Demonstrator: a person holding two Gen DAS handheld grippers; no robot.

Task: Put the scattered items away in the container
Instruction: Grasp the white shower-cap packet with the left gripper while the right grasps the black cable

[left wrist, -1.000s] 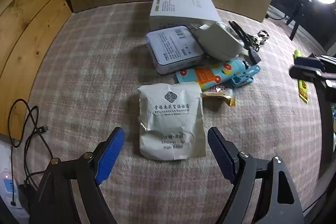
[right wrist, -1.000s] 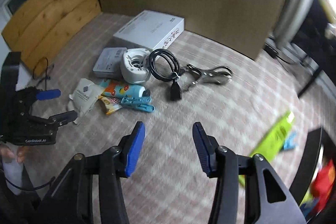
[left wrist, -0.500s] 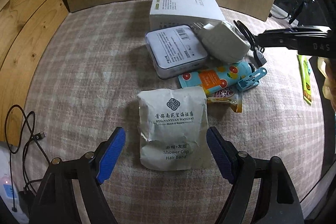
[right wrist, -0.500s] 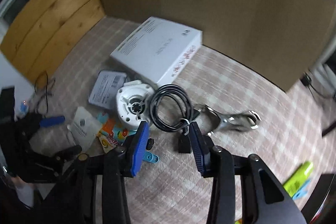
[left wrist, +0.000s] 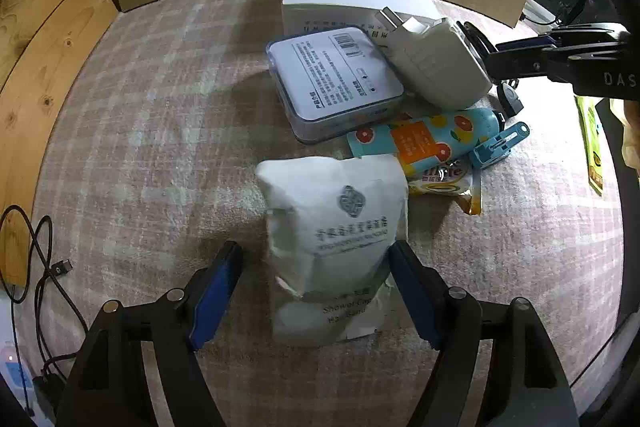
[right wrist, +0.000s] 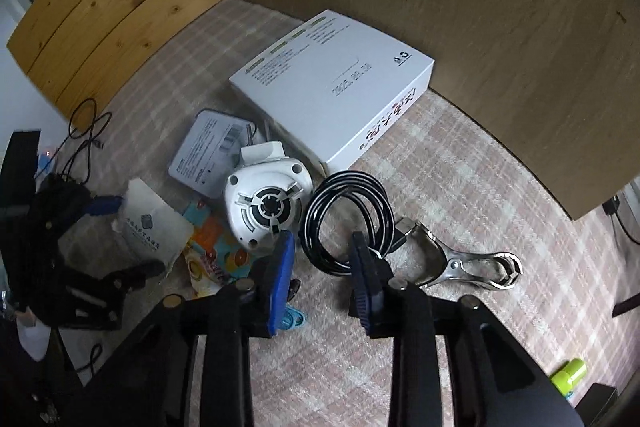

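Checked cloth bench (left wrist: pixel 140 131), items clustered. Left gripper (left wrist: pixel 316 291) straddles the white pouch (left wrist: pixel 332 239), jaws wide but closing, for pickup. Right gripper (right wrist: pixel 322 259) closing around the black cable (right wrist: pixel 344 219); contact unclear.

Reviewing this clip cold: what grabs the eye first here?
The left gripper straddles a crumpled white shower-cap packet, its jaws closing but not yet pressing. The right gripper is closing around a coiled black cable, which lies beside a white plug adapter and a metal clamp.
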